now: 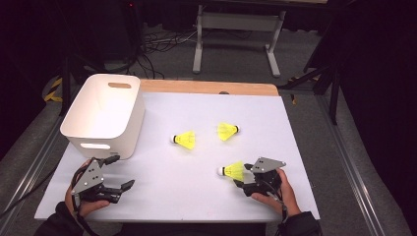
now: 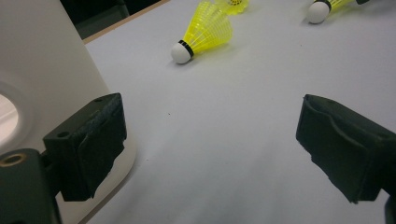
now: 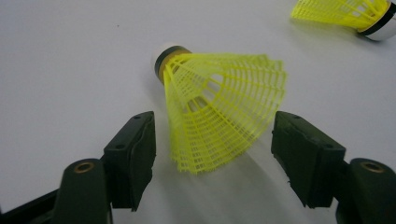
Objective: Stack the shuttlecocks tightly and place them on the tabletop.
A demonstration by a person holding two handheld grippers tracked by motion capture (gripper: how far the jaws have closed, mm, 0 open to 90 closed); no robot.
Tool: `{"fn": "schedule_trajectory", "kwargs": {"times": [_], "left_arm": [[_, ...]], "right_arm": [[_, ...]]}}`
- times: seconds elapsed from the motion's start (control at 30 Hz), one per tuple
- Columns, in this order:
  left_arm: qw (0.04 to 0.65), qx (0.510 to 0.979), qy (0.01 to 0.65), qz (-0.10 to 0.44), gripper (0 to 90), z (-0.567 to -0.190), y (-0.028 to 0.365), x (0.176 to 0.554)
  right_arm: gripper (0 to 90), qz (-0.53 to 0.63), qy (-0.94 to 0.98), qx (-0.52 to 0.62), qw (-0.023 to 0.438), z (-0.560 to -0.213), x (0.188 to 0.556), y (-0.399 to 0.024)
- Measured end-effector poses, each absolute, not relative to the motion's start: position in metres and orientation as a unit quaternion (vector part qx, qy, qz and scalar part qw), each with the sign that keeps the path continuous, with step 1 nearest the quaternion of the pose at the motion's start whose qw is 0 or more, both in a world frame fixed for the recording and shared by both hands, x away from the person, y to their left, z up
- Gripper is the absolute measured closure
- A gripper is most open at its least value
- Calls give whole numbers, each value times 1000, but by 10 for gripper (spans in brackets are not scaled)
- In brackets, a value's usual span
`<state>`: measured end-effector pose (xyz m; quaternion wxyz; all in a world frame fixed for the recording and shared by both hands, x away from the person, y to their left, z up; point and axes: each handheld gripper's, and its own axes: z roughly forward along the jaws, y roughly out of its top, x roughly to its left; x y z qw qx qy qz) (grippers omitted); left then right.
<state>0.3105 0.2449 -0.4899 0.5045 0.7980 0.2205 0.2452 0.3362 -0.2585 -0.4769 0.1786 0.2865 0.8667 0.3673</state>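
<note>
At the far left of the counter [image 1: 162, 187] stands a white bin [image 1: 105, 114], open at the top, with a handle slot in its near wall. Just in front of it the left tongs [image 1: 118, 189] rest low over the white surface, spread wide with nothing between them; in the left gripper view one jaw sits right beside the bin's wall.

Toward the middle lie two yellow shuttlecocks on their sides, one [image 1: 185, 139] nearer the bin and another [image 1: 227, 131] a little farther back, well apart from either hand.

At the right, the third shuttlecock [image 3: 219, 112] lies on its side with its white tip pointing away from the right tongs [image 3: 212, 154]. Those tongs are spread, and the wide end of the skirt sits between them with gaps on both sides, so nothing is pinched yet. The step in hand looks like the pick-up of this shuttlecock; the next move probably calls for a gentle squeeze on the springy skirt, then a carry across to the bin.

The counter is a white sheet over a wooden top. Behind it the room is dark, with grey floor, loose cables and a metal frame.
</note>
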Motion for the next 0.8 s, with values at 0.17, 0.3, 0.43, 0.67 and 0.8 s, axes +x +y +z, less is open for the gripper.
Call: {"fn": "schedule_trajectory", "kwargs": {"times": [0.17, 0.3, 0.43, 0.67, 0.8], "left_arm": [[505, 798, 220, 246, 93, -490, 245, 310], [505, 797, 220, 246, 94, -490, 245, 310], [504, 798, 220, 247, 93, -490, 245, 310], [503, 799, 219, 247, 94, -490, 244, 310], [503, 799, 220, 247, 94, -490, 244, 310]], "right_arm": [[317, 363, 868, 280, 191, -475, 332, -257], [330, 369, 865, 276, 197, -471, 329, -257], [368, 378, 863, 270, 198, -465, 324, -257], [502, 385, 866, 260, 186, -463, 319, -256], [629, 384, 869, 258, 177, -465, 320, -254]]}}
